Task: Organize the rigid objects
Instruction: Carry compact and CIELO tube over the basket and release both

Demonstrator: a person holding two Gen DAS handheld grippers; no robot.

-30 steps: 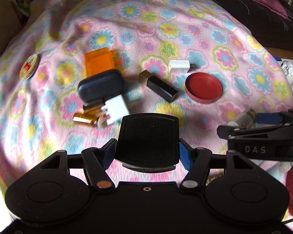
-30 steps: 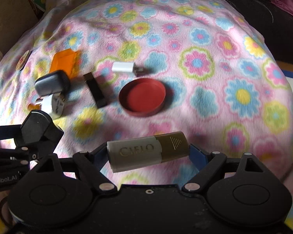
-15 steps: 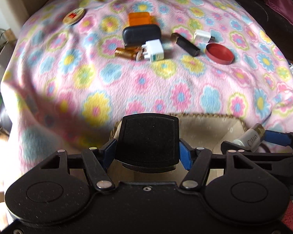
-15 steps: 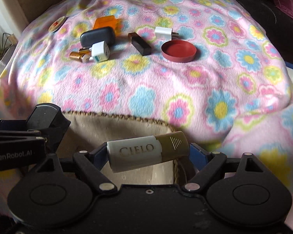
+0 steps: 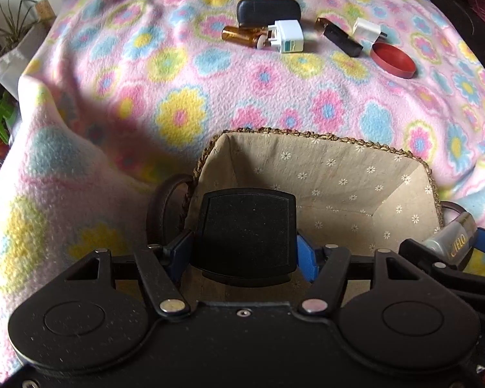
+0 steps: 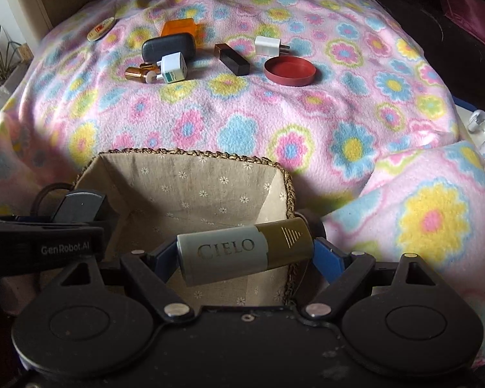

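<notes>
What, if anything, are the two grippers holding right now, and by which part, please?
The left gripper holds a flat black case by its side edges. The right gripper holds the CIELO cylinder by its two ends.

Bed covered by a pink flowered blanket. Lying on it, far side: round badge, orange box, dark oval case, amber bottle, white travel plug, black lipstick tube, white charger, red lid. Near edge: lined woven basket.
</notes>
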